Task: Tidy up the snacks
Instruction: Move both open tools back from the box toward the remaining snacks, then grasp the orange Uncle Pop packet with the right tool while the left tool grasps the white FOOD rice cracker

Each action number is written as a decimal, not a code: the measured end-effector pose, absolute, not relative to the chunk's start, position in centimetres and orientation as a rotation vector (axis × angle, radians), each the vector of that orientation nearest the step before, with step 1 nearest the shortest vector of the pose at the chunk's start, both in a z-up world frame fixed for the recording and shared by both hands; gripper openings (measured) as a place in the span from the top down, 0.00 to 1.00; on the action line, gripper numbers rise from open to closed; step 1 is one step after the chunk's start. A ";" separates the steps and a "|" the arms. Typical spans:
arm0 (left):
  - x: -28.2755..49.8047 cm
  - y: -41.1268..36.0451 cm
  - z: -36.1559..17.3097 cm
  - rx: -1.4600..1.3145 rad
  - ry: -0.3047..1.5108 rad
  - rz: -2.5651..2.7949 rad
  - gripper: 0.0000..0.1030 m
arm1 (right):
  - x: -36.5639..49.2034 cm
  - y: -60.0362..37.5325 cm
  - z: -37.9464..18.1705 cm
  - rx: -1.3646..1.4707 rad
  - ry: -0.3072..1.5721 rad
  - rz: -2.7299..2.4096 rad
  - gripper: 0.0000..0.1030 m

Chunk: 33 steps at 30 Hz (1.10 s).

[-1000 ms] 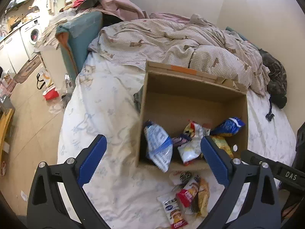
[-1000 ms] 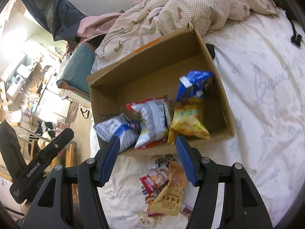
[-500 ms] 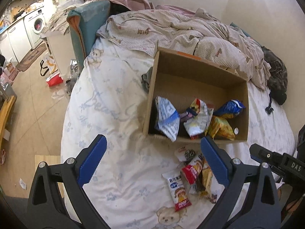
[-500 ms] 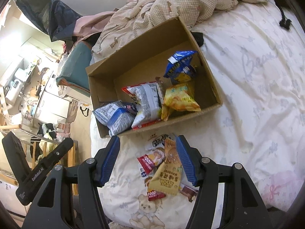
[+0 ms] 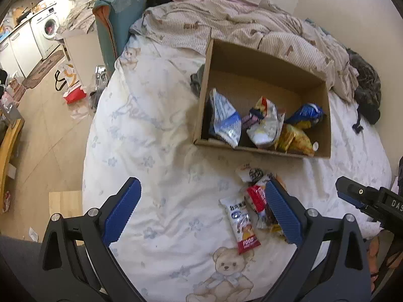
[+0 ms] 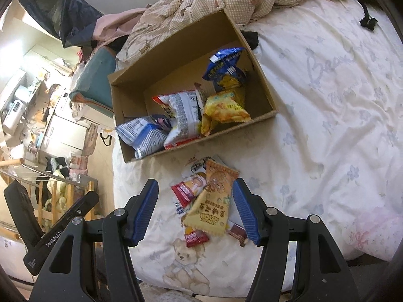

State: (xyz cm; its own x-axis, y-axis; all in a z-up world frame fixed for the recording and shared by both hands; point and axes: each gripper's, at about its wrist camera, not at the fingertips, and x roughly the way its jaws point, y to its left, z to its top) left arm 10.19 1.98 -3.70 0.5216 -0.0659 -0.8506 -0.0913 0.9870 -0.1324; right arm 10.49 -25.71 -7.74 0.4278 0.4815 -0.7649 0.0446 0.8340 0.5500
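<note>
A cardboard box lies on the bed and holds several snack bags: a white-and-blue one, a white one, a yellow one and a blue one. In front of the box is a small heap of loose packets, with a white-and-red packet and an orange packet among them. My left gripper is open above bare sheet, its right finger over the heap's edge. My right gripper is open, its fingers on either side of the heap and above it.
A rumpled checked duvet lies behind the box. The bed's left edge drops to the floor, where a red-and-white bag stands. A dark garment lies at the far right by the wall.
Both grippers have drawn back from the box toward the near end of the bed and sunk a little. The box looks farther away and the loose heap has come between the right gripper's fingers.
</note>
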 end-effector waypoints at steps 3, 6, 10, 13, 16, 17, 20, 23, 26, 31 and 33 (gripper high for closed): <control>10.0 1.8 -4.3 -0.161 1.051 0.025 0.05 | 10.3 -25.9 -8.4 0.524 1.135 0.275 0.37; 9.9 1.8 -5.1 -0.155 1.083 0.035 0.05 | 10.2 -26.2 -9.1 0.504 1.170 0.257 0.37; 10.0 1.9 -6.0 -0.161 1.123 0.044 0.05 | 10.3 -26.6 -10.1 0.496 1.213 0.222 0.34; 10.1 2.0 -6.4 -0.169 1.138 0.051 0.05 | 10.5 -26.8 -10.9 0.506 1.245 0.203 0.33; 10.2 2.2 -6.7 -0.176 1.148 0.060 0.05 | 10.8 -27.1 -11.4 0.515 1.258 0.181 0.33; 10.3 2.2 -6.7 -0.175 1.151 0.063 0.05 | 11.0 -27.2 -11.7 0.527 1.269 0.177 0.33; 10.4 2.4 -6.9 -0.171 1.155 0.081 0.05 | 11.3 -27.6 -12.2 0.582 1.287 0.176 0.33; 10.6 2.8 -7.0 -0.199 1.163 0.095 0.05 | 11.8 -27.7 -12.6 0.639 1.294 0.179 0.30; 10.8 3.3 -7.1 -0.236 1.169 0.108 0.05 | 12.5 -26.7 -13.0 0.626 1.310 0.180 0.24; 11.3 3.7 -7.6 -0.271 1.194 0.116 0.05 | 14.5 -23.7 -15.0 0.596 1.402 0.219 0.23; 11.4 3.7 -7.8 -0.280 1.204 0.114 0.05 | 15.0 -22.8 -16.1 0.595 1.445 0.229 0.23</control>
State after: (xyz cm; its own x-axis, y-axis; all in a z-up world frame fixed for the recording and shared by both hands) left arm 11.42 3.67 -7.82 0.3583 -0.0605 -0.9316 -0.2350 0.9599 -0.1527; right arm 15.03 -22.82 -16.06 0.1346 0.4926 -0.8598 0.2028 0.8356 0.5105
